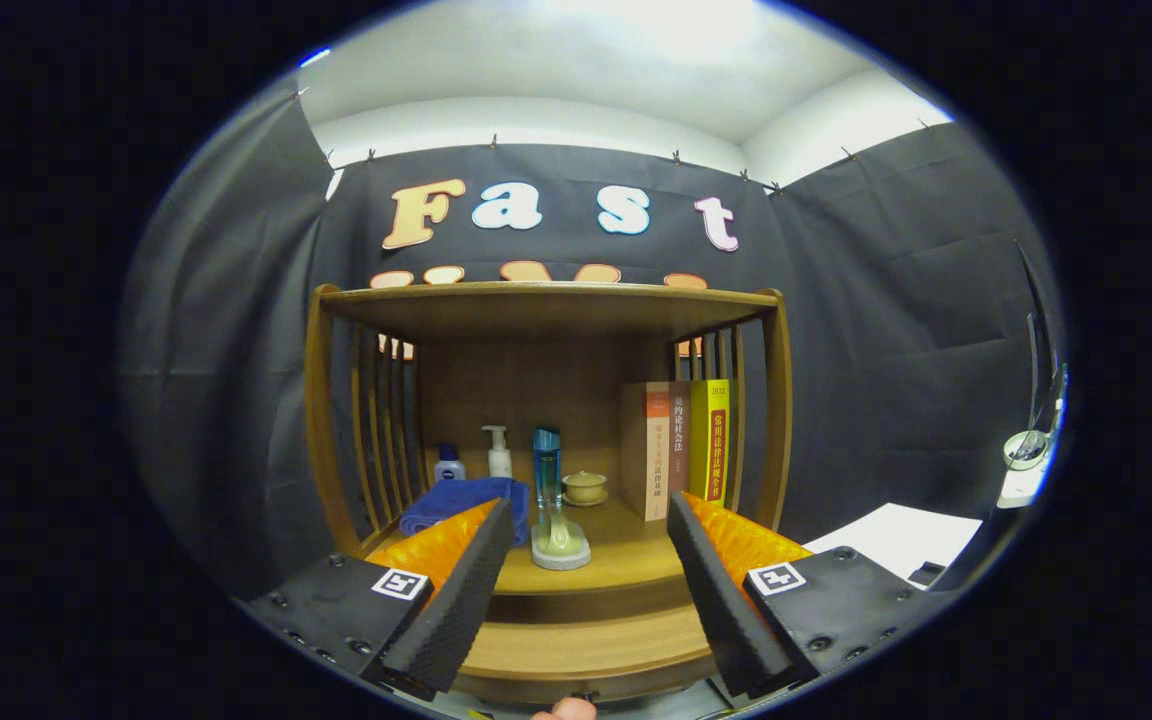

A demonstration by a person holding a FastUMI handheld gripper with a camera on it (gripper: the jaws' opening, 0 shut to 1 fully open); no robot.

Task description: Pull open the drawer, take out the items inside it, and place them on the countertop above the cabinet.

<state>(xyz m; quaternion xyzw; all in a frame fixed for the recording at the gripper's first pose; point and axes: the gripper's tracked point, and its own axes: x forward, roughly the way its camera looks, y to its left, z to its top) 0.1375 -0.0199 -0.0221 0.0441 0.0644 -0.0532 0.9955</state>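
The tool [586, 560] is held with its two fingers spread wide apart and nothing between them. The left finger [456, 600] and the right finger [721, 600] frame the front of the wooden cabinet [546, 400].

Just below and between the fingertips lies the cabinet's curved lower front [586, 655], judged to be the drawer; it appears closed, and no handle can be made out clearly. The items to be removed are therefore out of sight inside it.

Procedure for the step in hand, as judged from this position:
- Lower the tool until the drawer front sits level between the fingers.
- Find the handle or lip before closing the fingers.
- Pull straight back, not upward, so that the drawer does not bind.

Above the drawer, the worktop [626, 575] already carries a green item on a round base [560, 540] just ahead of the fingers and a folded blue cloth [461, 498] beyond the left finger. Farther back stand a small cup [584, 487], two bottles [474, 458] and upright books [681, 445]. Free space lies at the front right.
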